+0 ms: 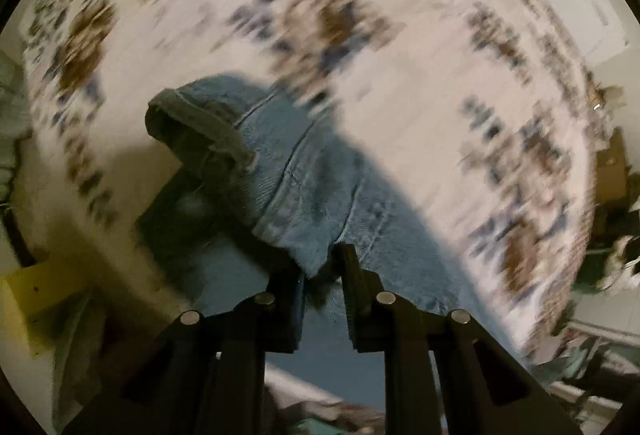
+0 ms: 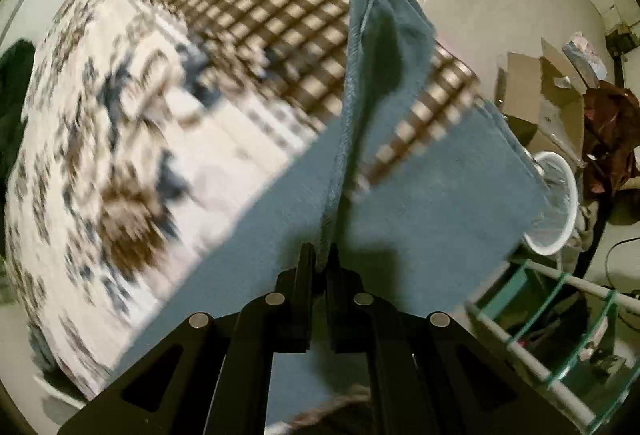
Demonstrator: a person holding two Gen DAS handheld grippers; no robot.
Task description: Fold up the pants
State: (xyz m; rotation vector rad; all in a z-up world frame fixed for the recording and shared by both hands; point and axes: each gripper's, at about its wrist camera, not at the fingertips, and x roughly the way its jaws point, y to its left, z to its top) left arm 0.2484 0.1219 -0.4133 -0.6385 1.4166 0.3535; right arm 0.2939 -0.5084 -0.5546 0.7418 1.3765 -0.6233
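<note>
Patterned bedspread [image 2: 120,139] ahead and left of the gripper; white basket [image 2: 556,203], cardboard boxes [image 2: 540,95] and green-banded rack [image 2: 560,323] to its right.

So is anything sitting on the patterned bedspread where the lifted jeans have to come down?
Nothing visible does. Both the left gripper and right gripper are shut on the blue denim jeans, and the floral and checked bedspread ahead looks bare, though motion blur hides fine detail.
</note>
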